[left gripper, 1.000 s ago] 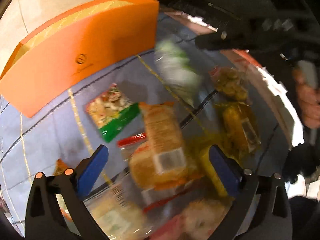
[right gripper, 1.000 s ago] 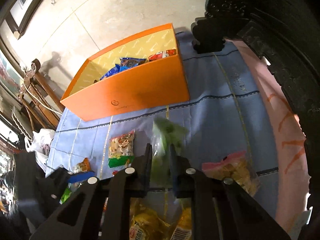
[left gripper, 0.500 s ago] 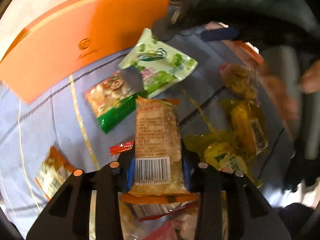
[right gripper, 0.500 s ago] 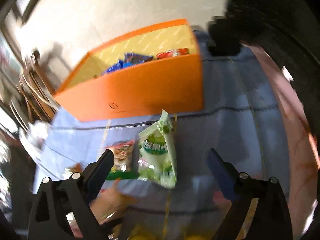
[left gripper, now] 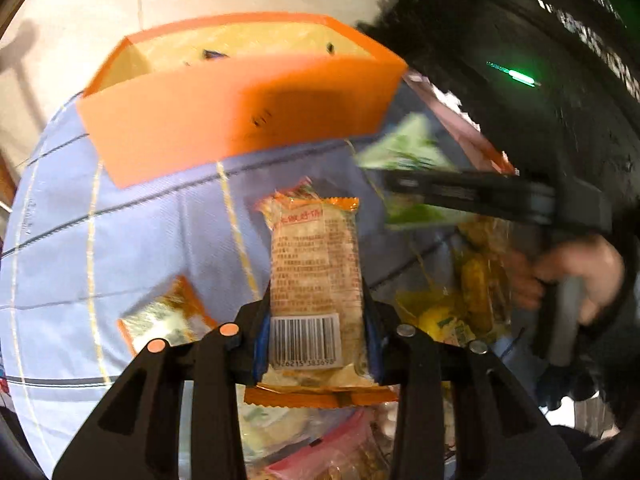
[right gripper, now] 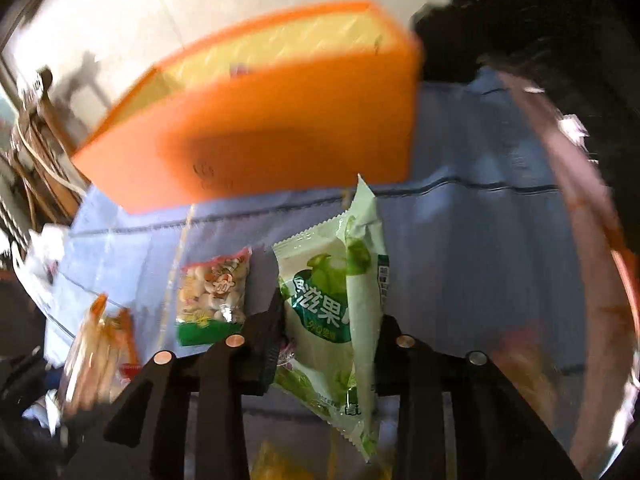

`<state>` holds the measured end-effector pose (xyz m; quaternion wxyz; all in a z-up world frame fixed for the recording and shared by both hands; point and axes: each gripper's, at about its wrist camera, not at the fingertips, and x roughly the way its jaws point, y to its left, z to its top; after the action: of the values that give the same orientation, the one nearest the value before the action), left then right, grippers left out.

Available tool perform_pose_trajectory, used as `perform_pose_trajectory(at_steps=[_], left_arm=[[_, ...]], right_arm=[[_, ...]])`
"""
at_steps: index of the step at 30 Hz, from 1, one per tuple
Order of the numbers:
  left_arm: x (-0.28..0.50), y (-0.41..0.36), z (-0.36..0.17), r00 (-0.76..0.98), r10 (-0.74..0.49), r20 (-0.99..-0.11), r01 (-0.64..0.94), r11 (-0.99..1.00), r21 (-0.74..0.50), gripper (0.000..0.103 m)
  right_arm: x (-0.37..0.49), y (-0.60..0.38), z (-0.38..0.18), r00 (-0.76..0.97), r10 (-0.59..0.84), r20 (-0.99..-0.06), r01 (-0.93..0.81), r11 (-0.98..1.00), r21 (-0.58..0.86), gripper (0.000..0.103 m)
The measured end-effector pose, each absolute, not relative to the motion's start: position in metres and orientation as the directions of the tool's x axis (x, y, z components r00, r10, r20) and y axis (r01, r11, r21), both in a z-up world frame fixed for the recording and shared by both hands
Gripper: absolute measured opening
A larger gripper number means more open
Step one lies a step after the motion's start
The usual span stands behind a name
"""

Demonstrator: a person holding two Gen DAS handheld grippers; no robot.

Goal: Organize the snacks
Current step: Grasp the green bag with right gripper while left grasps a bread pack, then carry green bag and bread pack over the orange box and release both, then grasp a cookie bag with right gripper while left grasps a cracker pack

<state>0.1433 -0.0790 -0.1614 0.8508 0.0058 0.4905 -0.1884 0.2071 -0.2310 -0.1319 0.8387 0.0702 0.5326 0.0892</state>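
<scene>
While several packets lay loose on the blue cloth (left gripper: 132, 240), the left gripper (left gripper: 316, 340) clamped an orange-edged biscuit packet (left gripper: 316, 264) and the closing right gripper (right gripper: 330, 340) pinched a green-and-white snack pouch (right gripper: 336, 304), both short of the open orange cardboard box (left gripper: 240, 116).

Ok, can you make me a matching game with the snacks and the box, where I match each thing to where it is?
Things:
1. orange-wrapped snack with barcode
2. green and white packet
3. orange box
4. packet with a green bottom edge

Places:
A. lying flat on the blue cloth
B. clamped in the left hand-held gripper
C. standing at the far end of the cloth
D. between the closing jaws of the right hand-held gripper

Pairs: 1-B, 2-D, 3-C, 4-A
</scene>
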Motion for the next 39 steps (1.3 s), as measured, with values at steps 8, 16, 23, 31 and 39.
perform_pose_trajectory(at_steps=[8,16,23,31,39], left_arm=[[0.196,-0.053,-0.088,0.609,-0.276,-0.744,0.253,0.956,-0.147,0.035],[0.275,-0.050,-0.034,0.671,-0.197,-0.715,0.249,0.968,-0.034,0.035],[0.325,-0.051,-0.038,0.723,-0.044,-0.690,0.080,0.997,0.019,0.098],[0.277,-0.025,-0.080,0.665,-0.040,-0.746,0.184,0.977,0.112,0.099],[0.160,-0.006,-0.169,0.588,-0.184,-0.788,0.547,0.807,0.220,0.099]], right_arm=[[0.232,-0.235,-0.027,0.604,0.245,-0.758,-0.125,0.969,0.213,0.035],[0.309,-0.214,0.020,0.631,0.271,-0.727,-0.169,0.963,0.212,0.035],[0.375,-0.192,-0.016,0.555,0.239,-0.796,-0.183,0.969,0.164,0.099],[0.311,-0.250,-0.026,0.549,0.142,-0.824,-0.124,0.988,0.087,0.099],[0.175,-0.295,-0.134,0.316,-0.083,-0.945,-0.116,0.985,-0.126,0.099]])
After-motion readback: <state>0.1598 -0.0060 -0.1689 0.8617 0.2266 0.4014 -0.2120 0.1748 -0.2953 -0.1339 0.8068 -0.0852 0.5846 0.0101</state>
